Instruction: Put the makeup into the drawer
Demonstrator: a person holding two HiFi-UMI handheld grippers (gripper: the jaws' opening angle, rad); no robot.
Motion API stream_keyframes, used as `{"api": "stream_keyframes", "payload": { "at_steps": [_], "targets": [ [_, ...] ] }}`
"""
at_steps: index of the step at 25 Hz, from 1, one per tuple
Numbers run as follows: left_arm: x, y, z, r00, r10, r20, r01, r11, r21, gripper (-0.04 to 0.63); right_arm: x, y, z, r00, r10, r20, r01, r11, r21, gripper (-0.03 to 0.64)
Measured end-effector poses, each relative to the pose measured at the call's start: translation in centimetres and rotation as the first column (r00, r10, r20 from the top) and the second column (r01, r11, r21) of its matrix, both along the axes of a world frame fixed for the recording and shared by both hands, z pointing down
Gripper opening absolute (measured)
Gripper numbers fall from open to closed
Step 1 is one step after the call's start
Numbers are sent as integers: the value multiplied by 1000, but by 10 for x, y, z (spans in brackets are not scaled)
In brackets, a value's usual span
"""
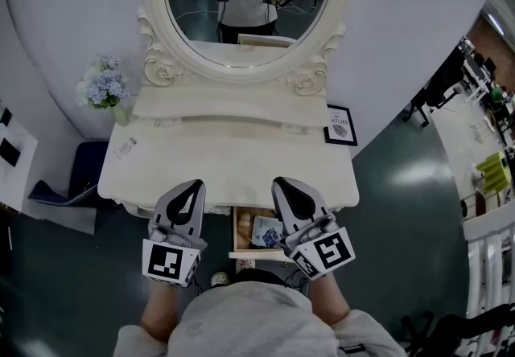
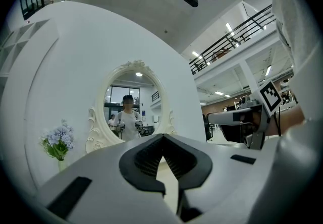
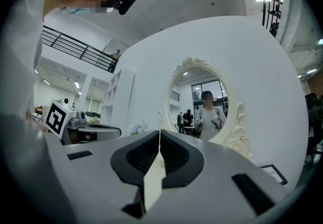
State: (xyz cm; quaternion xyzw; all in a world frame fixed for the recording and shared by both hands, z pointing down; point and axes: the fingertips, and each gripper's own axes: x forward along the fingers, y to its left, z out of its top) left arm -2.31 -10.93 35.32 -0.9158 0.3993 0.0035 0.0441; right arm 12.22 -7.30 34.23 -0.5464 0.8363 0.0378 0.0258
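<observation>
my left gripper (image 1: 195, 185) and right gripper (image 1: 278, 183) hang level over the table's (image 1: 225, 162) front edge, each with its jaws pressed together on nothing. the makeup (image 1: 267, 231) lies in the open drawer (image 1: 238, 244) under that edge, below the jaws, nearer the right gripper.

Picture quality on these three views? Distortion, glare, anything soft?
Head view: strong fisheye bend, a glare patch on the dark floor, dressing table evenly lit. Left gripper view: black vignette corners, the left gripper close and slightly soft, ceiling lights bright. Right gripper view: same vignette, right gripper soft, mirror fairly sharp.
</observation>
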Motion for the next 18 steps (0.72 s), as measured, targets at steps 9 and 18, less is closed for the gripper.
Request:
{"api": "stream_keyframes", "payload": {
  "at_steps": [9,18],
  "targets": [
    [1,0,-5,1000,-8,-24,8,1000,16,12,1,2,1,1000,3,5,-3,1000,1,20],
    [1,2,-6,999,-14,-29,14,1000,11,12,0,5,1,1000,-7,7,7,1000,-6,20]
  ]
}}
